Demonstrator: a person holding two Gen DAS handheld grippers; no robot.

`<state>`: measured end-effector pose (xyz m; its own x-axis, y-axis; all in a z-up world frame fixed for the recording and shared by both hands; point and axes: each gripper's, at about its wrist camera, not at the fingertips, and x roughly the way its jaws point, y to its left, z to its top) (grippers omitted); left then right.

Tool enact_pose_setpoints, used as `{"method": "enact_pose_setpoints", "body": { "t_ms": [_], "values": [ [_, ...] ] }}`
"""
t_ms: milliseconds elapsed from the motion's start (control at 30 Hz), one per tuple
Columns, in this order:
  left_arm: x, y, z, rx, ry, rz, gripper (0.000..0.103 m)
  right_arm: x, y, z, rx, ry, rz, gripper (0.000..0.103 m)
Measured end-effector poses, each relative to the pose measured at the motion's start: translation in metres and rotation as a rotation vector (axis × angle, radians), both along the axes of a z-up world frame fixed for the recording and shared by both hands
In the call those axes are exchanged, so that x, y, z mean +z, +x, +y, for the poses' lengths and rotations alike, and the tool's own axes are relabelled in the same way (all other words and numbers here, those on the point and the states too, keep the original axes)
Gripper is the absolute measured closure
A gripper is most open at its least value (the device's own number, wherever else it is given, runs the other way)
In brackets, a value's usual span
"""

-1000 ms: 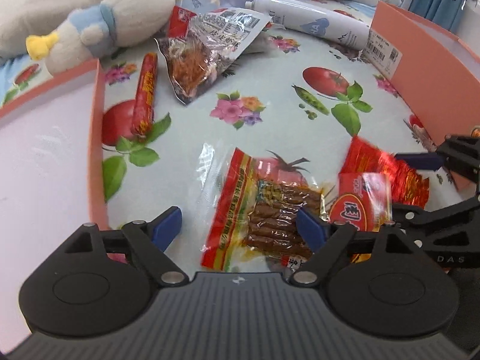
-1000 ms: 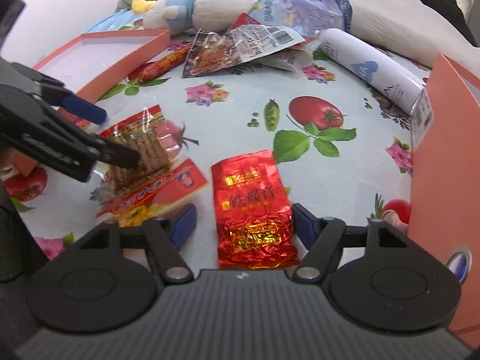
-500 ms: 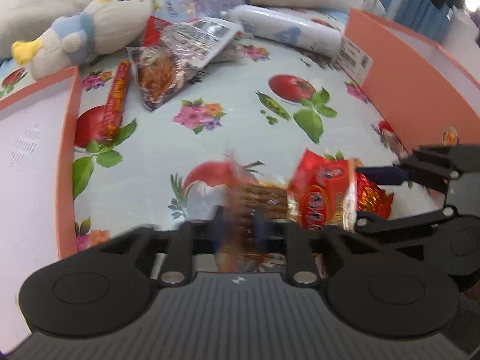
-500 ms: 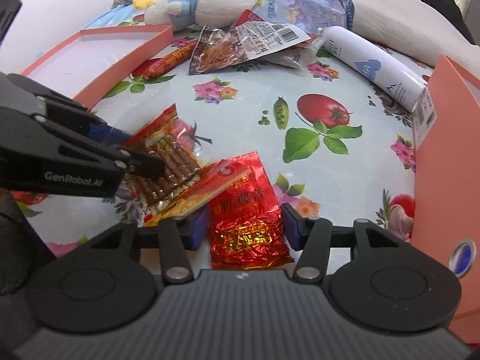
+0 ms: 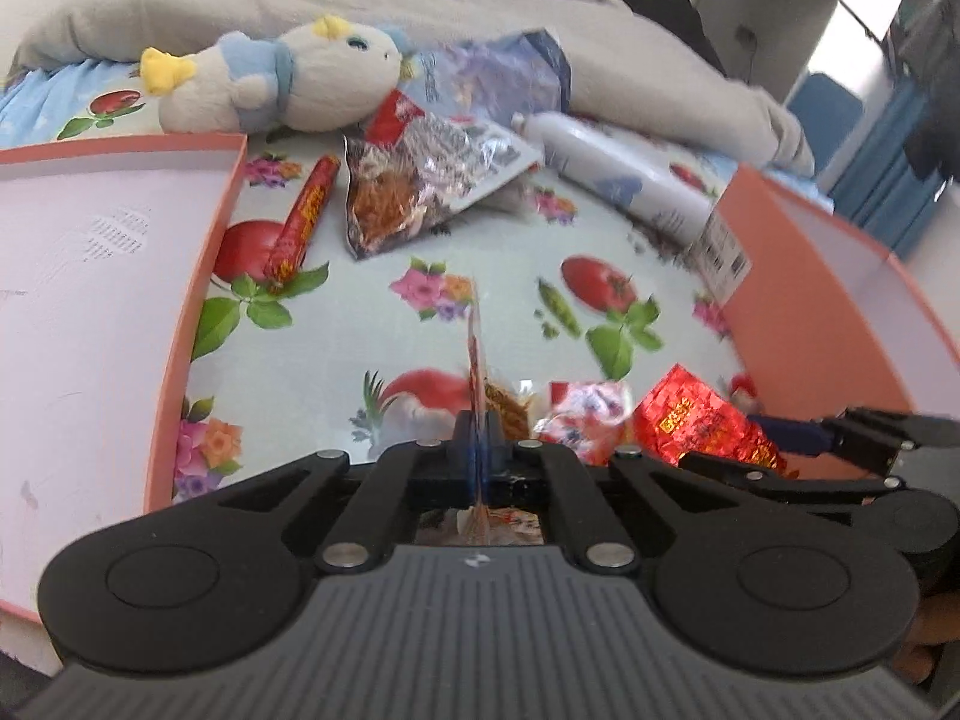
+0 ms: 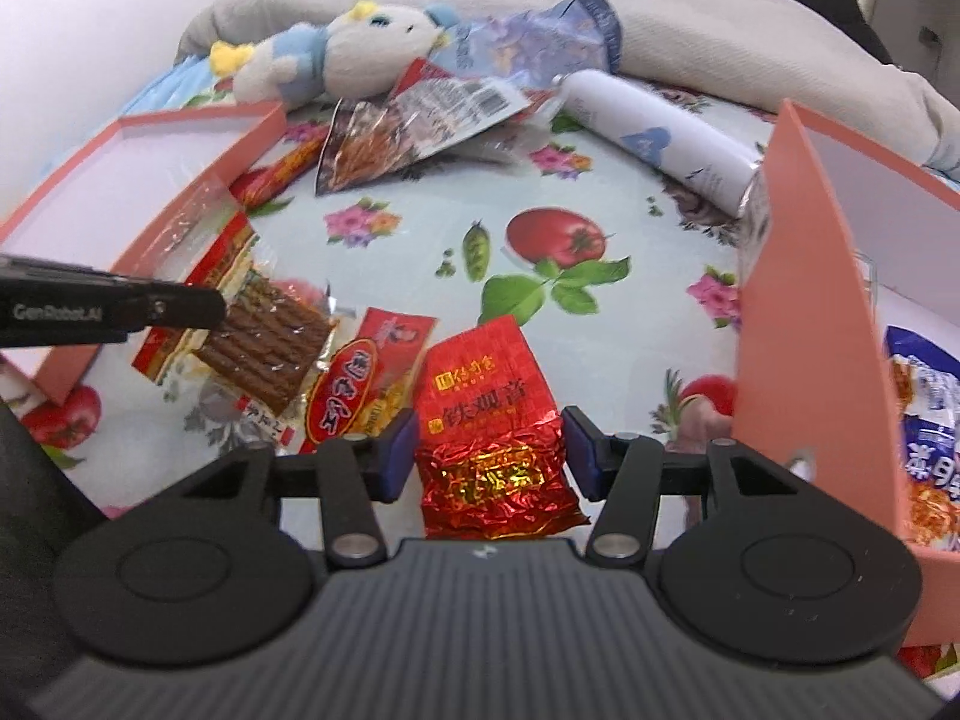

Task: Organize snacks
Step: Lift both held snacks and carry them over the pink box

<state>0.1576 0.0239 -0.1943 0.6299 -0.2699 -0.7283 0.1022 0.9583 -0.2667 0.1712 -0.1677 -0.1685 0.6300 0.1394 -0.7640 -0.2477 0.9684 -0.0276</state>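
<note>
Lifted since before: jerky packet (image 6: 264, 348), left jaws clamped on it; red foil pouch (image 6: 492, 438) pinched between right jaws.

Two salmon-pink boxes (image 6: 798, 276), one plush toy (image 6: 354, 54), one white bottle (image 6: 654, 138), one sausage stick (image 5: 303, 216).

The red foil packet (image 6: 489, 420) with gold print lies flat on the flowered cloth, its crumpled lower end between two blue pads. Just left of it lies a red-and-yellow packet (image 6: 360, 378). A clear packet of brown sticks (image 6: 264, 348) with a red edge is pinched and lifted on edge. Farther back lie a red sausage stick (image 5: 303, 213) and a clear bag of orange shreds (image 5: 408, 195).
</note>
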Motion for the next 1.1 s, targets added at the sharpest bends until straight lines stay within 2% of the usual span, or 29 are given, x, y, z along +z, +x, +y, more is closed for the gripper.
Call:
{"method": "enact_pose_setpoints", "body": {
  "t_ms": [367, 633, 867, 1100],
  "values": [
    [0.057, -0.005, -0.006, 0.032, -0.028, -0.099, 0.101, 0.056, -0.007, -0.016, -0.027, 0.054, -0.086, 0.049],
    [0.102, -0.003, -0.026, 0.007, -0.073, -0.164, 0.101, 0.105, -0.013, -0.038, -0.059, 0.085, -0.171, 0.049],
    [0.131, 0.011, -0.070, -0.077, -0.115, -0.212, 0.101, 0.130, -0.010, -0.079, -0.140, 0.063, -0.237, 0.049],
    [0.137, 0.042, -0.136, -0.185, -0.179, -0.216, 0.101, 0.128, -0.004, -0.140, -0.263, 0.028, -0.226, 0.049]
  ]
}}
